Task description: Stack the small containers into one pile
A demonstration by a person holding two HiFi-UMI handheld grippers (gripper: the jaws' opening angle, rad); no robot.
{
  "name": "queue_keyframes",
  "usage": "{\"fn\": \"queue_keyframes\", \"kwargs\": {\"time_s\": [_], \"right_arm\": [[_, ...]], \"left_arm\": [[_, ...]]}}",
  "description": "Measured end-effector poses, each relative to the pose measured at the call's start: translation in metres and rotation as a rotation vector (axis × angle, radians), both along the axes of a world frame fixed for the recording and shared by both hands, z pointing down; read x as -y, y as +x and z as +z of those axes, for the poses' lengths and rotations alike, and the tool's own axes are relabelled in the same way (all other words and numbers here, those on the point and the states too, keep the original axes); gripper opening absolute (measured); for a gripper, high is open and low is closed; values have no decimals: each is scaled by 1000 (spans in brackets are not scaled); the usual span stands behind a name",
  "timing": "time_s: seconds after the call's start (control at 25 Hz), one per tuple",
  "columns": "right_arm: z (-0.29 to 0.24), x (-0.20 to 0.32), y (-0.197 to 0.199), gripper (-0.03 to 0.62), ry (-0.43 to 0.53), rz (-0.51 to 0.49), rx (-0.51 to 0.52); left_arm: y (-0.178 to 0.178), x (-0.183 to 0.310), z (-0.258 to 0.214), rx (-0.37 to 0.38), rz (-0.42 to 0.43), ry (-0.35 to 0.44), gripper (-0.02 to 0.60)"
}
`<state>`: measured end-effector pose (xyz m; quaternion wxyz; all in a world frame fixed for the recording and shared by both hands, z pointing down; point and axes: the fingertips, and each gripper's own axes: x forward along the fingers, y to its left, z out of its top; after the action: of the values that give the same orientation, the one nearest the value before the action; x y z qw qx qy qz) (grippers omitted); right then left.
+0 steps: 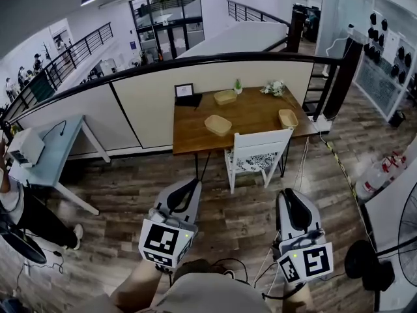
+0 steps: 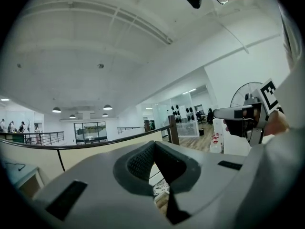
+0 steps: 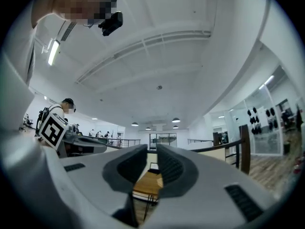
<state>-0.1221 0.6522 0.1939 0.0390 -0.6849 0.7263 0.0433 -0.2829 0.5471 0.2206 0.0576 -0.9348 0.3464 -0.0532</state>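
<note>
Head view: three small containers sit apart on the wooden tabletop [image 1: 251, 109]: far container [image 1: 225, 96], middle container [image 1: 217, 124], right container [image 1: 288, 117]. The left gripper [image 1: 191, 183] and right gripper [image 1: 287, 193] are well short of the tabletop.
Left gripper view: fingers closed, empty.
Right gripper view: fingers all but closed, empty.

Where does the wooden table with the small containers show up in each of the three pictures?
Head view: the wooden table sits upper middle.
Left gripper view: not clearly in it.
Right gripper view: low centre, glimpsed between the jaws.
Shared landmark: the black handrail, in all three.
</note>
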Motion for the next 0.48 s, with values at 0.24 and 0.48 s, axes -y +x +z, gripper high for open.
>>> {"fn": "queue_keyframes", "kwargs": {"time_s": [0.24,0.48], "right_arm": [[6,8,16,378,11,32,-3],[17,32,29,382,-9,23,3]], "left_arm": [[3,7,14,-3,-50,-54,283],[8,32,19,-27,-91,-61,302]]}}
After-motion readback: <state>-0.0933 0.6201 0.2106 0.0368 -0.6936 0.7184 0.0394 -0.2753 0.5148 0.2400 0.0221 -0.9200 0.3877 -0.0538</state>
